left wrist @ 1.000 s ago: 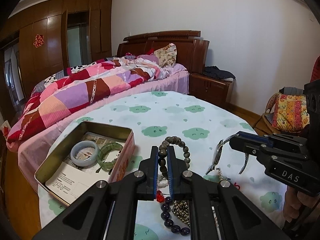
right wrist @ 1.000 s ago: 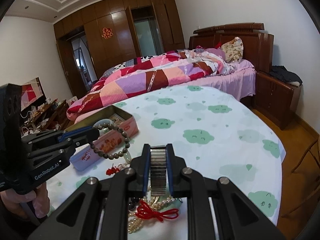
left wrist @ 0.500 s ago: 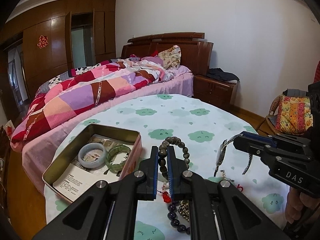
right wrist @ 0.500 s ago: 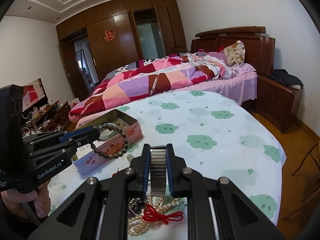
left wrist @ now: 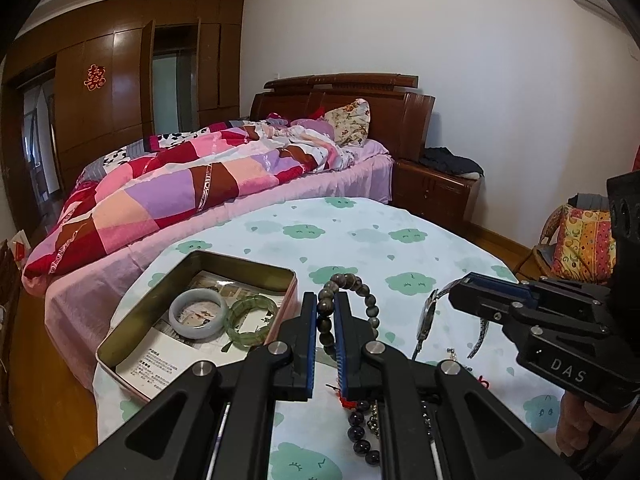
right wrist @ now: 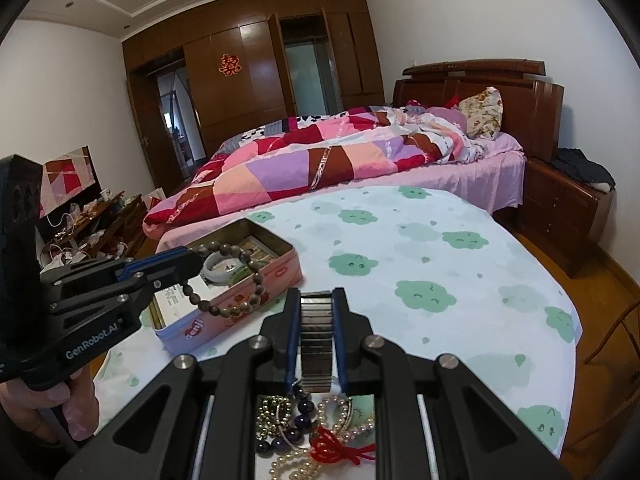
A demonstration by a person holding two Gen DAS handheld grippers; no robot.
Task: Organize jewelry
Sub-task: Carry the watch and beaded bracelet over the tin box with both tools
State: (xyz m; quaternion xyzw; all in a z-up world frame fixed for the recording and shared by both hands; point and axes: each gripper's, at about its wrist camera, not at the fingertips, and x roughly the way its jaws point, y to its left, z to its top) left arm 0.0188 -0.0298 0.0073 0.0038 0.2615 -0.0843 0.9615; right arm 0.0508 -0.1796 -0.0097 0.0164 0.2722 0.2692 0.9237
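My left gripper (left wrist: pixel 326 320) is shut on a brown bead bracelet (left wrist: pixel 352 284), held in the air just right of the open tin box (left wrist: pixel 120 344). The tin holds a pale jade bangle (left wrist: pixel 196 314) and a green bangle (left wrist: pixel 250 318). My right gripper (right wrist: pixel 316 312) is shut on a metal watch (right wrist: pixel 316 344) by its band; the watch (left wrist: pixel 426 316) hangs from it in the left wrist view. The left gripper (right wrist: pixel 188 266) and its bracelet (right wrist: pixel 240 276) show over the tin (right wrist: pixel 240 308) in the right wrist view. Below lies a pile of jewelry (right wrist: pixel 316 436).
The table wears a white cloth with green clouds (right wrist: pixel 424 264). The pile has pearl strands, dark purple beads (left wrist: pixel 362 432) and a red cord (right wrist: pixel 332 448). A bed with a patchwork quilt (left wrist: pixel 192 188) stands behind the table. A chair with a colourful cushion (left wrist: pixel 584 240) is at right.
Both grippers have risen and pulled back a little with the bracelet and the watch still held. The tin now sits closer to the left gripper.
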